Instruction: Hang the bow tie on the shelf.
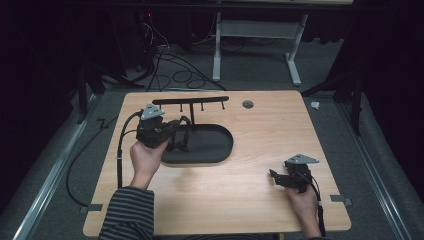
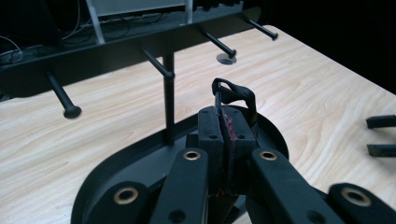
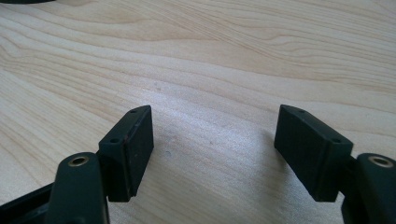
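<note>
A black rack stands at the back of the table: a crossbar (image 1: 190, 101) with several pegs (image 2: 161, 69) on a thin post (image 2: 169, 100) rising from an oval black base (image 1: 215, 145). My left gripper (image 1: 180, 134) hovers over the base's left part, shut on a small black loop (image 2: 237, 93) that sticks up past its tips. In the left gripper view my left gripper (image 2: 223, 122) is just in front of the post and below the pegs. My right gripper (image 1: 273, 176) rests low on the table's right side, open with nothing between its fingers (image 3: 133, 149).
A round grey grommet (image 1: 247, 104) sits in the wooden tabletop (image 1: 260, 140) right of the rack. Bare wood lies between the base and my right gripper. Cables and a white desk frame (image 1: 217, 50) are on the floor beyond the table.
</note>
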Available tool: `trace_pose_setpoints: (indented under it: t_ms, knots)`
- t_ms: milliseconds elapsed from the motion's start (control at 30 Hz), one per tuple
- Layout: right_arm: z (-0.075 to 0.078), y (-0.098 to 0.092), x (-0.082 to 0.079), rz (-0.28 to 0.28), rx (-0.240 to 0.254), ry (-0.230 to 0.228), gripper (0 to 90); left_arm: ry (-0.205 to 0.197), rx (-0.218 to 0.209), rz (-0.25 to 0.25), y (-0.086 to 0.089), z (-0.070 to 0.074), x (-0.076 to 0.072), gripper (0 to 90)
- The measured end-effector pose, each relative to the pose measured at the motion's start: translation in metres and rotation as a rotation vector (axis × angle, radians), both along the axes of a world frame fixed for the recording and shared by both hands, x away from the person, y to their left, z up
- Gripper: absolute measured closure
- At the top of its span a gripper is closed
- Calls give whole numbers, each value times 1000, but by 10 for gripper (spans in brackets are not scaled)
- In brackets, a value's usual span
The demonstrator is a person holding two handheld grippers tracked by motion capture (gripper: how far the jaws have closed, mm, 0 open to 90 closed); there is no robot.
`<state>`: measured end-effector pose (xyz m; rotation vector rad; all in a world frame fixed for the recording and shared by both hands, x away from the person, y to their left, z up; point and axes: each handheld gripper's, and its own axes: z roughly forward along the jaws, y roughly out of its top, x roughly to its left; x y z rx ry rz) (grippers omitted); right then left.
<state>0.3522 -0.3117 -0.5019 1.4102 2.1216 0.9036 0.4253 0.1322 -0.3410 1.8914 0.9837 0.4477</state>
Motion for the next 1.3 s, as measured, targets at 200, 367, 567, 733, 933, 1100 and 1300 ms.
trace_pose_setpoints:
  t_ms: [200, 367, 567, 733, 933, 1100, 1300]
  knots:
    - [0, 0, 0, -1, 1, 1, 294, -2, 0, 24, 0, 1, 11, 878]
    - [0, 0, 0, 0, 0, 0, 294, -4, 8, 47, 0, 1, 20, 877]
    - [0, 0, 0, -1, 2, 1, 294, -15, 11, 75, -2, 3, 30, 875]
    - [0, 0, 0, -1, 3, 1, 294, -13, 20, 90, -3, 2, 36, 875]
    - [0, 0, 0, -1, 3, 1, 294, -13, 27, 105, -7, 1, 44, 875]
    - [0, 0, 0, 0, 4, 1, 294, -14, 32, 121, -9, -1, 49, 875]
    - [0, -1, 0, 1, 4, 0, 294, -10, 52, 135, -8, -3, 52, 867]
